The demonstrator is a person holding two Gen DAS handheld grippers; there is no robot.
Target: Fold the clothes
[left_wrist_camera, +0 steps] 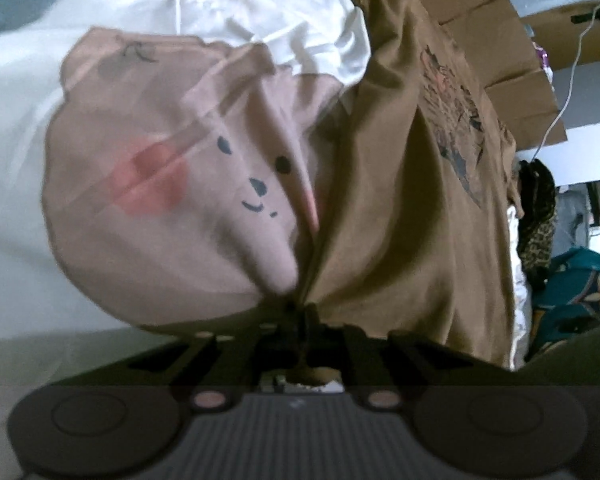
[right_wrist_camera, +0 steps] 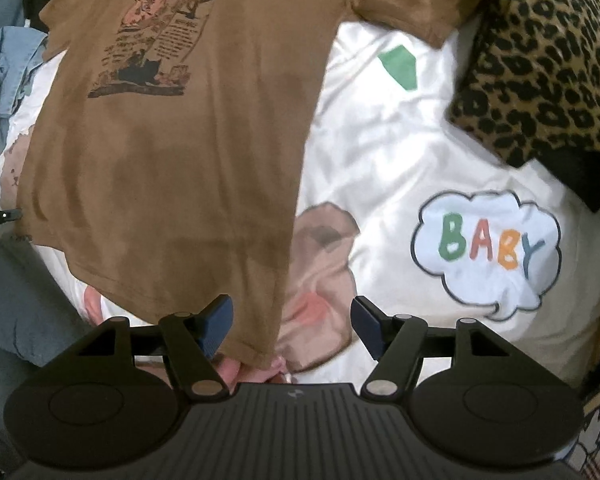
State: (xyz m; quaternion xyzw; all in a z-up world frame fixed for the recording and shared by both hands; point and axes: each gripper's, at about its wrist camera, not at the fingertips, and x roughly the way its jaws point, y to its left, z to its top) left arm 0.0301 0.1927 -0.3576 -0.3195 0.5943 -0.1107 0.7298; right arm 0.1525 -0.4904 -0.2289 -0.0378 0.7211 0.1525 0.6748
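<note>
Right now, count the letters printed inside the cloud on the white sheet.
4, spelling BABY in the cloud on the white sheet, right of the brown T-shirt: green B at left, red A, orange B, blue Y at right. None looks hidden.

One brown printed T-shirt, one white bedsheet with a bear face and one "BABY" cloud, one leopard-print garment, one blue garment, one teal patterned cloth, flattened cardboard, one white cable, and two grippers, left and right.
</note>
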